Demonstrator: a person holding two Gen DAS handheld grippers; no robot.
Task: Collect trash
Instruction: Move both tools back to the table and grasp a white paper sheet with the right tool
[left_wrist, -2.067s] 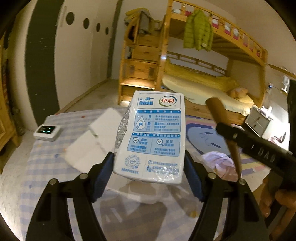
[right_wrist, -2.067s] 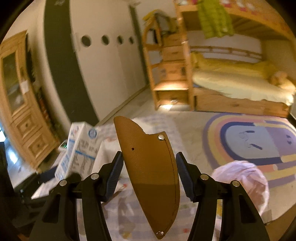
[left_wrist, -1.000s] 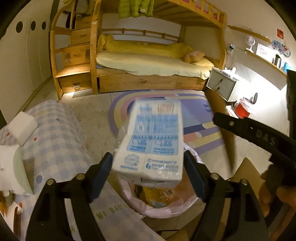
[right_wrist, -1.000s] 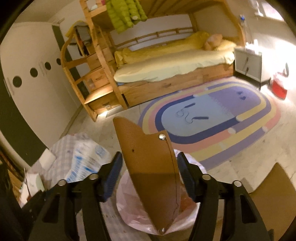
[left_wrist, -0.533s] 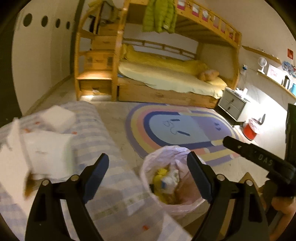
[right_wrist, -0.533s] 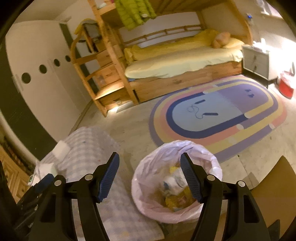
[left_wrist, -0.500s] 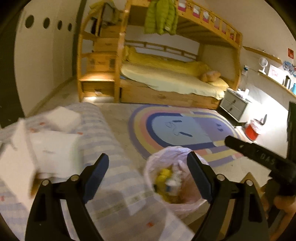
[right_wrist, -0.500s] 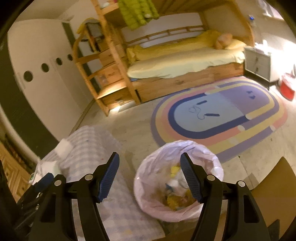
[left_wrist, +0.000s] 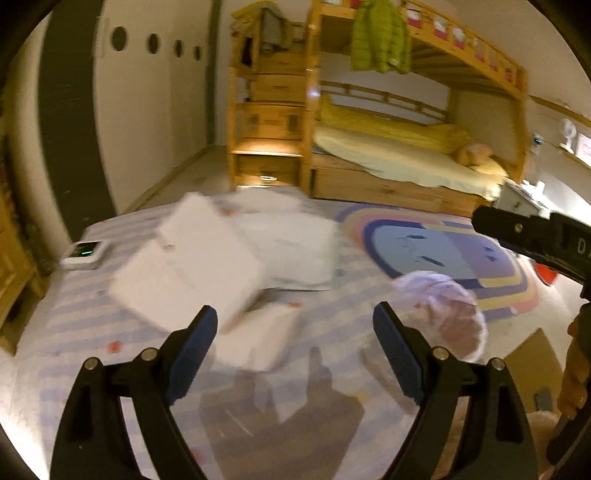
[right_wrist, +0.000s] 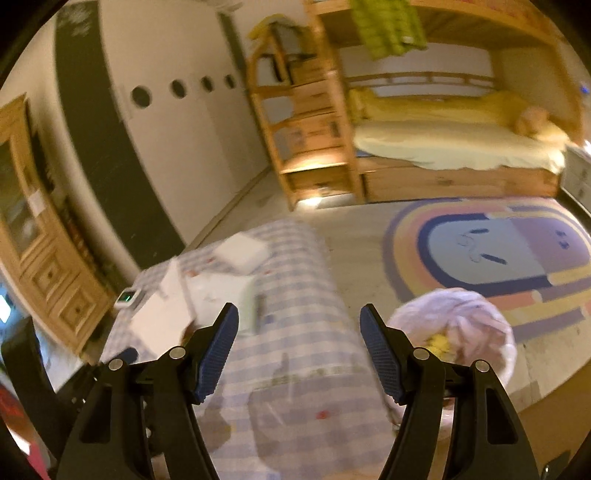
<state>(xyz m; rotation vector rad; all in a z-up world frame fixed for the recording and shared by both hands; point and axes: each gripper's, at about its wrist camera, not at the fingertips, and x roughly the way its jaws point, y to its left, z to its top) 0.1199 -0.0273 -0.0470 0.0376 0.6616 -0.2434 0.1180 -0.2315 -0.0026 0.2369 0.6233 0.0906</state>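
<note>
My left gripper (left_wrist: 291, 343) is open and empty above the checked tablecloth (left_wrist: 74, 325). White foam boxes (left_wrist: 192, 266) and a flat white bag (left_wrist: 295, 247) lie just ahead of it, blurred. My right gripper (right_wrist: 299, 343) is open and empty over the same tablecloth (right_wrist: 295, 295). The pink trash bag (right_wrist: 458, 325) stands on the floor to its right, with yellow trash inside. The bag also shows in the left wrist view (left_wrist: 443, 310). The white boxes (right_wrist: 240, 254) lie ahead left in the right wrist view.
A small white device with a green display (left_wrist: 83, 253) sits at the table's far left edge. A wooden bunk bed (left_wrist: 406, 147) and stair drawers (left_wrist: 273, 118) stand beyond a round rug (left_wrist: 436, 251). A wooden cabinet (right_wrist: 33, 221) is at left.
Both grippers have let go: the milk carton pack and the brown sheath are in the bag. Both views have swung left from the bag back to the table.
</note>
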